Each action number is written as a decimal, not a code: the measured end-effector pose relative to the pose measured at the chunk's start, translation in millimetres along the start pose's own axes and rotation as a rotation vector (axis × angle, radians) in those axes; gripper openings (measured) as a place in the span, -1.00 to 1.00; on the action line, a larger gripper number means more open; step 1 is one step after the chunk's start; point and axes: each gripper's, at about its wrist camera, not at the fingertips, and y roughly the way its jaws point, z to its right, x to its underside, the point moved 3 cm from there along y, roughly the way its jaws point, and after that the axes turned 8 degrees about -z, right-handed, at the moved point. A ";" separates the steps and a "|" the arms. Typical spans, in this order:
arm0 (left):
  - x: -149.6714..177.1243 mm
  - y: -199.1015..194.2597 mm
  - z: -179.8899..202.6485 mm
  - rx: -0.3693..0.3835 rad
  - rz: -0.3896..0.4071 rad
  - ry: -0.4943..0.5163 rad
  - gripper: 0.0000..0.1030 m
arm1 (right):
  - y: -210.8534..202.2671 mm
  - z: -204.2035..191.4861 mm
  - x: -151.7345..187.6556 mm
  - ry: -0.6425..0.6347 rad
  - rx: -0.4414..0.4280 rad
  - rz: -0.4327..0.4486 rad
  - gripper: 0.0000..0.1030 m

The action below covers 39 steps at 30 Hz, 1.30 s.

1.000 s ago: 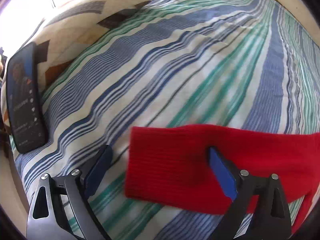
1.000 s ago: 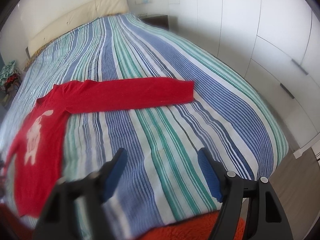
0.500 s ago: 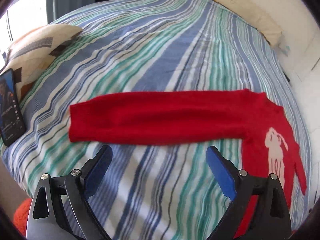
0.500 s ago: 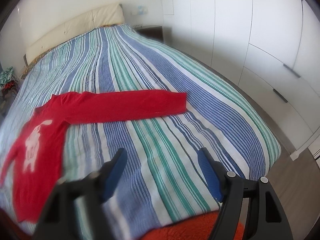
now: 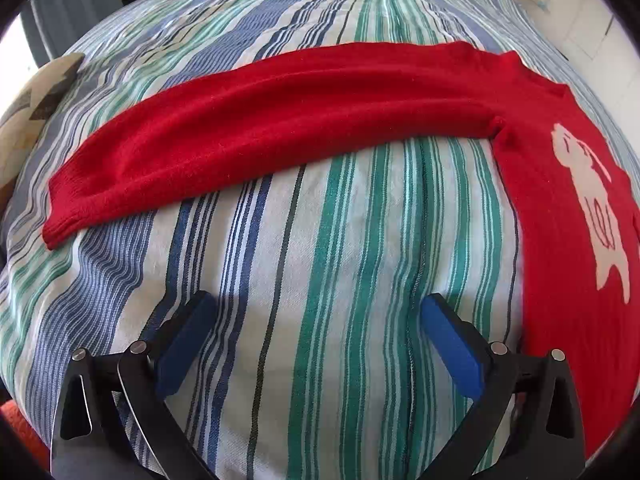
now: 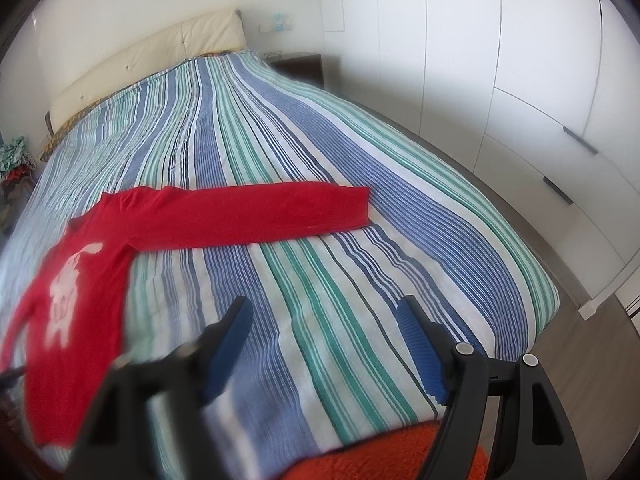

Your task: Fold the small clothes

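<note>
A small red knitted sweater (image 5: 560,208) with a white animal on the front is spread flat on the striped blue, green and white bed cover (image 5: 320,280). Both sleeves are laid straight out. The left gripper (image 5: 316,340) is opening wide over bare cover. The right gripper (image 6: 324,344) is held apart and empty too. A sleeve should be pinched near its cuff and laid across the front, with the knit kept smooth.

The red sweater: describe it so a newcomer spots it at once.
On the striped bedspread that covers the bed, the red sweater lies flat. It is the only red garment there, with a pale animal figure on its front and both sleeves stretched out sideways.
</note>
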 end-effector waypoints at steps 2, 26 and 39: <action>-0.3 0.4 1.2 0.000 -0.003 -0.008 0.99 | 0.7 -0.6 -0.8 -0.002 0.003 -0.003 0.44; 5.6 -1.6 2.2 -0.011 0.010 0.030 0.99 | 4.9 1.1 -1.7 0.003 0.005 -0.015 0.44; 4.4 0.2 5.7 -0.035 -0.014 0.059 0.99 | 5.1 0.5 -1.9 0.003 0.006 -0.015 0.44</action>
